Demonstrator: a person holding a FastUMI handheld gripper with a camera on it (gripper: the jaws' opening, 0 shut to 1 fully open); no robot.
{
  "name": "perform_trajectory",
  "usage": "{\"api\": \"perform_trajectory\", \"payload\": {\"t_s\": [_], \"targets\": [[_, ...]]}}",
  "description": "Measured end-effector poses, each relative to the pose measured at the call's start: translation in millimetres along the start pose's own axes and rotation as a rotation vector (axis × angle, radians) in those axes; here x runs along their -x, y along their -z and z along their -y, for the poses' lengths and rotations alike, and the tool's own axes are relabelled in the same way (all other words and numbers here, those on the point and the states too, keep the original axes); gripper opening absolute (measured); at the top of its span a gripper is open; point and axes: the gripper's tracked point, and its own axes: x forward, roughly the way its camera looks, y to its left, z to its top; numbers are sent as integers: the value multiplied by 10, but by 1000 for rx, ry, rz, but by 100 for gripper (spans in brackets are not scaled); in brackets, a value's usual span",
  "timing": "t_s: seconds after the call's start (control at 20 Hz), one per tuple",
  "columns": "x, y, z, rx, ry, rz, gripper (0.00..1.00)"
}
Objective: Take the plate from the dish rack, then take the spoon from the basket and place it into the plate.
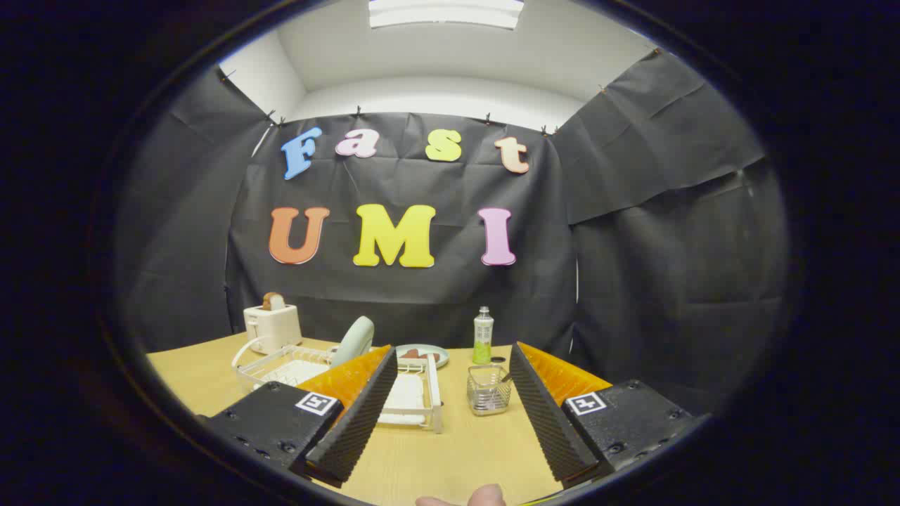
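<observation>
Nothing done yet: the plate [354, 340] stands in the dish rack [281, 369], the gripper [450, 400] spread wide (empty), basket [489, 390] beside the rack.

- I am in a recording booth dressed up as a small kitchen: black cloth [633, 232] hangs clipped along the walls, with white ceiling and a light panel [446, 13] above.
- The wooden table [450, 457] carries kitchen things: a white toaster [272, 326] with bread in it, a white dish rack [295, 365] with a pale plate [354, 341] standing in it, a wire basket [488, 390] and a green bottle [482, 336].
- My gripper [450, 358], fingers spread apart, points at them.
</observation>
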Motion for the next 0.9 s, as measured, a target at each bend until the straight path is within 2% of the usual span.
{"api": "perform_trajectory", "payload": {"t_s": [0.5, 0.9], "targets": [[-100, 154, 32, -20, -24, -36, 100], [-123, 53, 61, 6, -36, -18, 100]]}}
